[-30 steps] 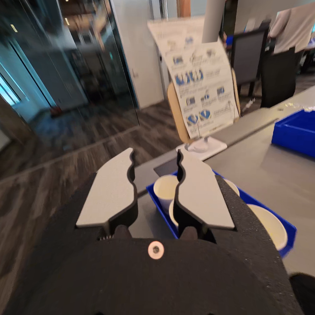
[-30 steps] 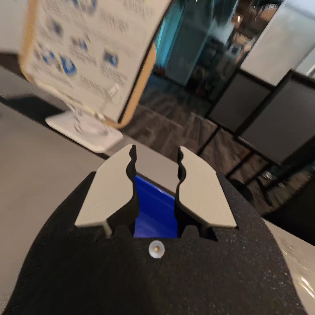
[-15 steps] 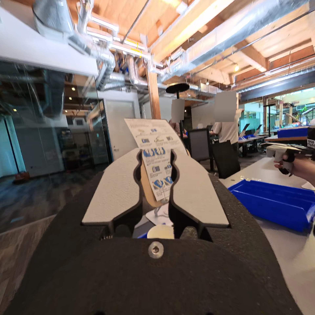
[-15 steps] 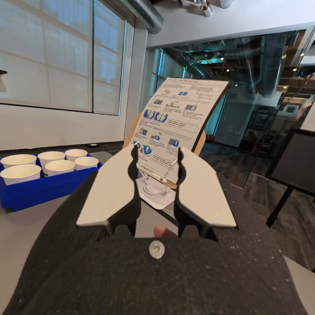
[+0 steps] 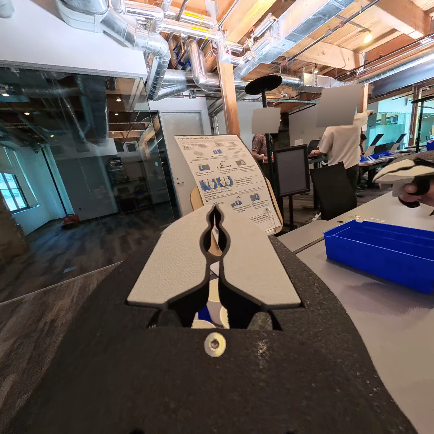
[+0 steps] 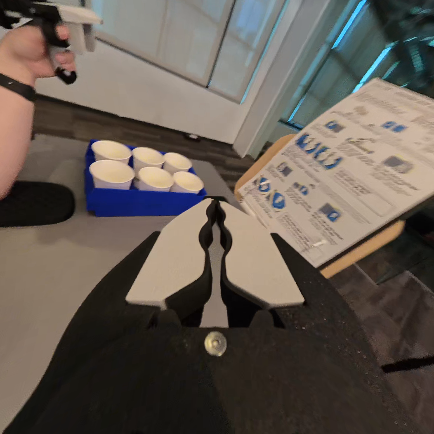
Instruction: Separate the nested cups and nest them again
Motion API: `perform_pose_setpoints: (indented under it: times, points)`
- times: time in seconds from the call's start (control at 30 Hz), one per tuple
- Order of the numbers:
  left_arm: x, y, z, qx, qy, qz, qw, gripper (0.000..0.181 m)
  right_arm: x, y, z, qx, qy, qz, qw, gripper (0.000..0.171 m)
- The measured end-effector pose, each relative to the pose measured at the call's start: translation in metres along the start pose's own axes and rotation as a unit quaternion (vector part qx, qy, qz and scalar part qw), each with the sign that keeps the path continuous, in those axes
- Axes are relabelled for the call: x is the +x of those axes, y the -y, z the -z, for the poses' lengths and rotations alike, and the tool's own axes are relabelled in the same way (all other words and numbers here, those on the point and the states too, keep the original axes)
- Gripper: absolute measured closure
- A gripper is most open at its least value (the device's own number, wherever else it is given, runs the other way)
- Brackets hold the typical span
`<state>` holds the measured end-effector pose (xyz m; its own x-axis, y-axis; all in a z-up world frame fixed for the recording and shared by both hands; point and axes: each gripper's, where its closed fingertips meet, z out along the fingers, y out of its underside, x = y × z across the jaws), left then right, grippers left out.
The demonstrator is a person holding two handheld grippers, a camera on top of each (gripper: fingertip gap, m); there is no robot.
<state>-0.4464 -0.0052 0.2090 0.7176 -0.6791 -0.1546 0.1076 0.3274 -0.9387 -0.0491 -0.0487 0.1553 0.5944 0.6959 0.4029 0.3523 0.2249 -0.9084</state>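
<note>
Several white paper cups (image 6: 110, 172) stand apart, upright, in a blue tray (image 6: 141, 203) on the grey table, seen in the right wrist view. My right gripper (image 6: 216, 203) is shut and empty, held above the table to the right of that tray. My left gripper (image 5: 215, 207) is shut and empty, raised and level; below its fingers I glimpse cup rims (image 5: 212, 305). The left gripper also shows in the right wrist view (image 6: 77, 30), held by a hand at the top left. The right gripper shows at the right edge of the left wrist view (image 5: 404, 173).
An empty blue tray (image 5: 385, 251) lies on the grey table (image 5: 387, 328) to the right. An instruction sheet on a wooden stand (image 5: 225, 183) is at the table's far edge; it also shows in the right wrist view (image 6: 340, 178). People and chairs stand beyond.
Both grippers have closed from open. The left one tilted up from the cup tray to level. The right one swung left and down, so the cup tray now lies ahead.
</note>
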Motion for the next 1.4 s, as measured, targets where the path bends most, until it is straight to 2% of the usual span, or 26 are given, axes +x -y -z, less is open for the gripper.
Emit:
perform_pose_setpoints:
  times: [0.1, 0.23, 0.33, 0.53, 0.67, 0.9, 1.03, 1.4]
  points:
    - [0.0, -0.01, -0.002, -0.017, -0.017, 0.003, 1.0, 0.181, -0.026, 0.004, -0.036, -0.034, 0.056, 0.021, 0.998, 0.171]
    - [-0.004, -0.024, -0.003, -0.044, -0.019, 0.011, 0.999, 0.181, -0.061, -0.002, -0.087, -0.106, 0.105, 0.102, 0.983, 0.171]
    - [-0.006, -0.033, -0.003, -0.061, -0.021, 0.013, 0.998, 0.181, -0.094, -0.009, -0.125, -0.151, 0.156, 0.151, 0.964, 0.171]
    - [-0.009, -0.039, 0.003, -0.077, -0.016, 0.005, 0.997, 0.181, -0.175, -0.02, -0.186, -0.183, 0.3, 0.197, 0.915, 0.171]
    - [-0.007, -0.035, 0.004, -0.064, -0.026, 0.013, 0.997, 0.181, -0.217, -0.029, -0.218, -0.212, 0.349, 0.223, 0.885, 0.165]
    - [-0.012, -0.044, 0.006, -0.088, -0.012, -0.002, 0.996, 0.181, -0.262, -0.05, -0.245, -0.255, 0.389, 0.278, 0.84, 0.144]
    - [-0.009, -0.039, 0.006, -0.074, -0.02, 0.003, 0.997, 0.181, -0.27, -0.068, -0.254, -0.291, 0.392, 0.3, 0.82, 0.143]
    - [-0.008, -0.048, 0.009, -0.101, -0.028, -0.008, 0.994, 0.181, -0.271, -0.063, -0.252, -0.285, 0.393, 0.298, 0.822, 0.144]
